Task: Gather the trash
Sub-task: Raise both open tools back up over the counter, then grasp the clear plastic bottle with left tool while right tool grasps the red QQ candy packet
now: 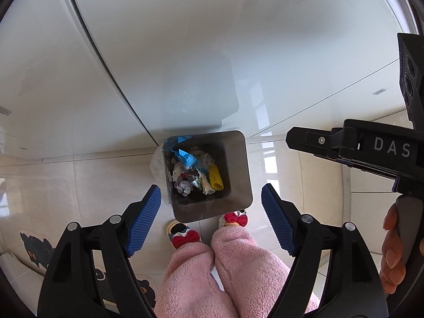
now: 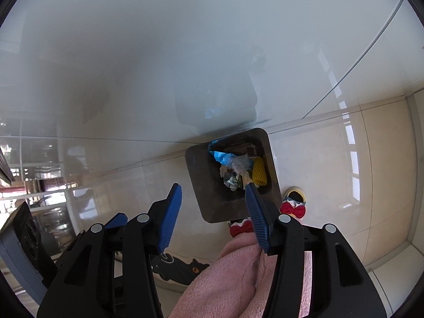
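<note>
A square metal trash bin [image 1: 238, 180] stands on the tiled floor against a white cabinet. It holds crumpled wrappers, blue foil [image 1: 186, 157] and a yellow foam net [image 1: 216, 177]. My left gripper [image 1: 210, 212] is open and empty, high above the bin's near rim. The bin also shows in the right wrist view [image 2: 209, 190], with the same trash [image 2: 235, 167] inside. My right gripper [image 2: 212, 209] is open and empty above the bin's near edge. The right gripper's body [image 1: 371, 148] shows at the right of the left wrist view.
White glossy cabinet doors [image 1: 172, 53] rise behind the bin. The person's pink fleece legs [image 1: 217, 273] and slippers with red bows [image 1: 185, 235] stand right before the bin. A black cat floor mat [image 2: 180, 267] lies to the left. Beige tiles [image 2: 331, 172] surround the bin.
</note>
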Demonstrator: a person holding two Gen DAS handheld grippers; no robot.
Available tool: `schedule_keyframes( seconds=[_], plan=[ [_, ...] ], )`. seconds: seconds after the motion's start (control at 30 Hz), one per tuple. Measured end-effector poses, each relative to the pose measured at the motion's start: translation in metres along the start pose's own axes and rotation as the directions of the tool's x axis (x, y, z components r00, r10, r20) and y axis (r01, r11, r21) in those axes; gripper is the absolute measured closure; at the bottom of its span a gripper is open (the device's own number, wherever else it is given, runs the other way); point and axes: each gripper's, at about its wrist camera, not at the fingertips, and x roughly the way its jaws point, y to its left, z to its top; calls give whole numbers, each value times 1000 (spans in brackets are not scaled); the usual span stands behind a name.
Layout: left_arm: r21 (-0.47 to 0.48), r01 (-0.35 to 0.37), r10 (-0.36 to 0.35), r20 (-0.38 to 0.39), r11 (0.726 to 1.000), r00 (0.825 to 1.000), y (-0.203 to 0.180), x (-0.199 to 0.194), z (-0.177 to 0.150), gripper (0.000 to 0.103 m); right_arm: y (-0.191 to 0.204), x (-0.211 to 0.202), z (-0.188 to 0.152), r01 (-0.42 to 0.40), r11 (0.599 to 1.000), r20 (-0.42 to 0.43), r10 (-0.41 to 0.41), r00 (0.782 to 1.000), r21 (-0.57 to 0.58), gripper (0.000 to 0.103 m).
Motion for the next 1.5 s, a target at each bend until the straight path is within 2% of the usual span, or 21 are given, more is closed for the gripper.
schedule_keyframes(
  seconds=[0.2,0.27,0.37,0.5,0.6,0.63,0.67,0.73,0.83,0.97,1.1,1.3,1.5],
  plan=[
    [12,-17,16,48,1000,999,-2,-44,4,17,1,-36,-2,-9,1000,40,9,999,0,51],
    [15,-21,19,79,1000,997,-4,-66,7,12,6,-55,-4,-15,1000,62,16,998,-6,48],
    [18,-23,20,137,1000,990,-8,-102,13,8,16,-90,-9,-10,999,116,14,993,-37,41],
    [16,-16,13,215,1000,977,-14,-146,21,8,26,-140,-14,-10,996,192,26,981,-86,40],
    [12,-6,2,266,1000,964,-18,-179,32,8,34,-173,-12,-10,993,249,38,968,-116,38],
    [12,-4,1,280,1000,960,-18,-191,38,8,36,-185,-11,-7,992,269,41,962,-126,34],
    [14,-7,2,296,1000,955,-20,-200,42,8,38,-196,-10,-2,991,292,40,956,-132,22],
    [17,-15,9,330,1000,944,-23,-221,51,8,41,-220,-5,10,991,357,38,933,-132,15],
    [16,-25,17,370,1000,929,-26,-248,70,8,47,-250,8,8,990,418,54,907,-143,15],
    [13,-33,25,411,999,911,-26,-268,99,8,50,-281,35,4,990,477,66,876,-144,15],
    [27,-54,36,450,998,892,-25,-279,127,8,56,-299,63,-3,990,505,75,860,-143,15],
    [55,-75,40,476,996,878,-22,-282,165,8,80,-305,104,8,989,508,69,859,-149,15],
    [99,-86,28,483,991,875,-24,-277,196,12,102,-301,140,3,989,494,73,866,-151,15]
  ],
)
